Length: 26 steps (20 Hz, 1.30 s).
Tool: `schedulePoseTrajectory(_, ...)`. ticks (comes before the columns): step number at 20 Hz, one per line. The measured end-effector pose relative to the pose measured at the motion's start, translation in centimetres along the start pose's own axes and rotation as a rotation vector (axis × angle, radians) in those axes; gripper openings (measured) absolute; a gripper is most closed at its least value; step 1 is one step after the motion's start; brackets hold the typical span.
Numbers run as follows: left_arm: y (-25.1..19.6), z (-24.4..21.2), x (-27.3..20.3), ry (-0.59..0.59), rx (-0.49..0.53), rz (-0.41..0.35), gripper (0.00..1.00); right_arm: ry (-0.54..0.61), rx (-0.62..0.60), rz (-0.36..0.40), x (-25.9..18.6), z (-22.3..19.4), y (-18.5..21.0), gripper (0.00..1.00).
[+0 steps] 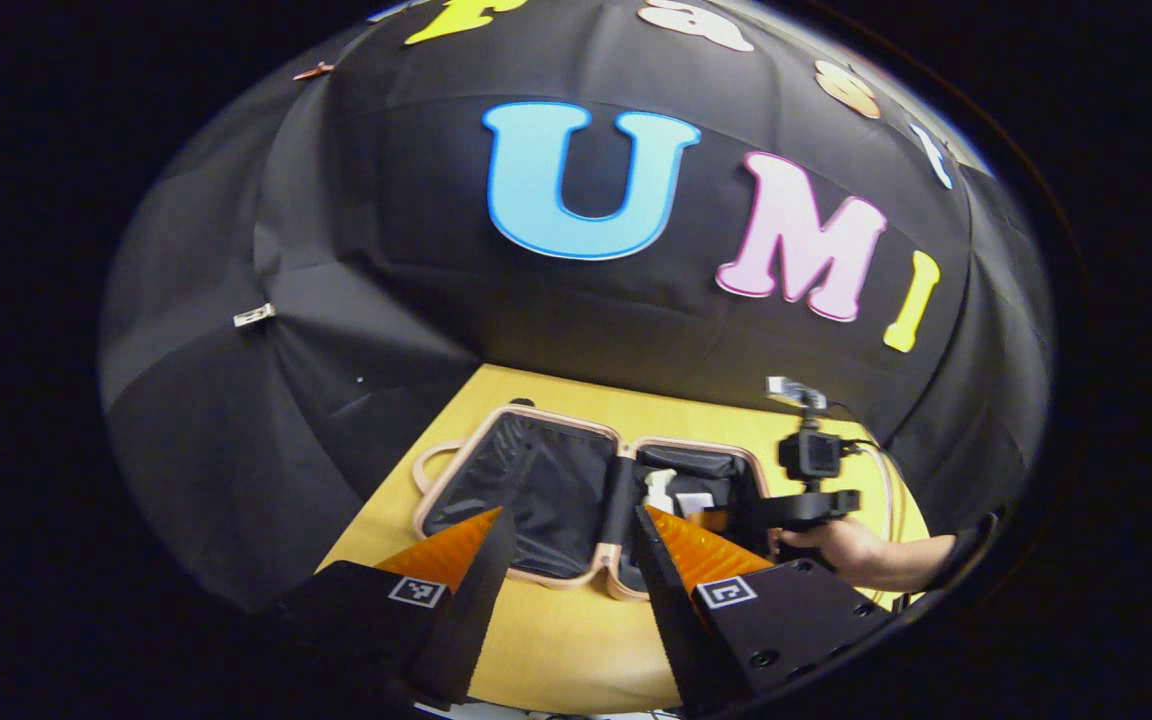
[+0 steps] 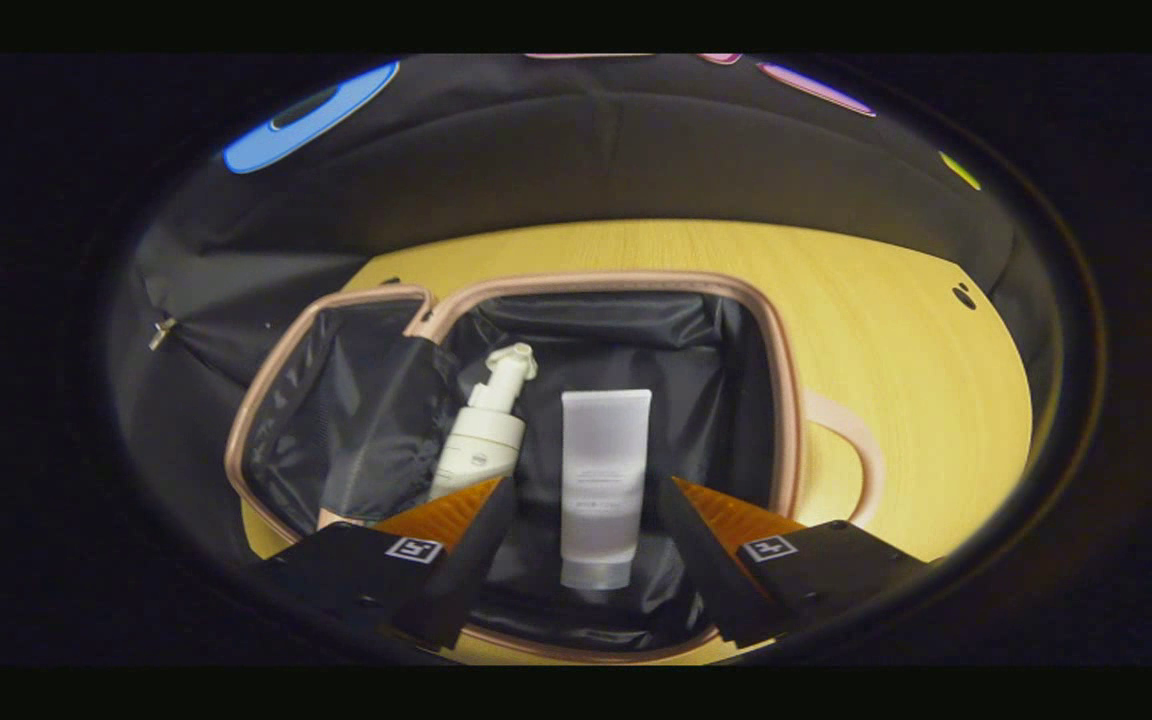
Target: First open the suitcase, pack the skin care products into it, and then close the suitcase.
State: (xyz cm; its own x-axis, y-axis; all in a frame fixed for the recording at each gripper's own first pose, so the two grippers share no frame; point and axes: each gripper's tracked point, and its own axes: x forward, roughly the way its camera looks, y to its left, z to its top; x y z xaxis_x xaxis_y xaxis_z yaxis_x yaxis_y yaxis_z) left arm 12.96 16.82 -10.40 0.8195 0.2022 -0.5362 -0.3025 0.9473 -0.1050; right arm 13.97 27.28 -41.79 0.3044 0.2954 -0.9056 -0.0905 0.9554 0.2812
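The suitcase (image 2: pixel 786 400) lies open on the tabletop (image 2: pixel 916 330); a pump bottle (image 2: pixel 481 440) and a tube (image 2: pixel 603 480) lie in one half; the right gripper (image 2: pixel 581 520) hovers over the tube, released; the left gripper (image 1: pixel 571 545) is released, empty; judging by this, closing remains.

- A light yellow wooden table (image 1: pixel 556 640) carries everything.
- A pink-rimmed suitcase with black fabric lining (image 2: pixel 786 400) lies opened flat directly on the tabletop, both halves facing up.
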Motion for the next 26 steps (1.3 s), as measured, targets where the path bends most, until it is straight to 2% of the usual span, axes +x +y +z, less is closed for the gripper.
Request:
schedulePoseTrajectory(1, 1.3, 0.2, 0.8, -0.003, -0.025, 0.028, 0.78, -0.019, 0.000, 0.027, -1.0, 0.4, 0.6, 0.96)
schedulePoseTrajectory(3, 4.4, 0.8, 3.1, -0.007, -0.043, 0.076, 0.95, -0.073, -0.027, 0.051, -3.4, 1.1, 1.1, 0.98)
schedulePoseTrajectory(7, 11.5, 1.5, 9.6, -0.015, 0.001, 0.151, 0.96, -0.163, -0.052, 0.103, -8.3, 1.7, 2.6, 0.98)
schedulePoseTrajectory(10, 15.9, 0.9, 15.7, 0.022, 0.008, 0.148, 0.97, -0.232, -0.086, 0.115, -12.8, 1.4, 2.9, 0.98)
schedulePoseTrajectory(12, 18.4, 0.0, 19.4, 0.084, 0.012, 0.149, 0.96, -0.296, -0.107, 0.097, -15.5, 1.3, 2.6, 0.98)
schedulePoseTrajectory(14, 20.4, -1.7, 23.3, 0.168, 0.040, 0.161, 0.96, -0.365, -0.118, 0.046, -17.8, 0.9, 1.9, 0.98)
schedulePoseTrajectory(17, 22.1, -4.0, 27.2, 0.285, -0.036, 0.133, 0.96, -0.458, -0.121, -0.029, -20.5, -0.3, 1.1, 0.98)
schedulePoseTrajectory(20, 23.0, -4.8, 29.0, 0.361, -0.072, 0.086, 0.96, -0.454, -0.103, -0.049, -22.5, -2.1, 0.4, 0.98)
schedulePoseTrajectory(24, 22.0, -7.4, 30.8, 0.475, 0.009, 0.076, 0.91, -0.458, -0.047, -0.092, -24.7, -2.7, -2.5, 1.00)
schedulePoseTrajectory(26, 22.0, -8.2, 31.5, 0.508, 0.035, 0.073, 0.88, -0.472, -0.022, -0.122, -25.8, -2.7, -4.7, 0.97)
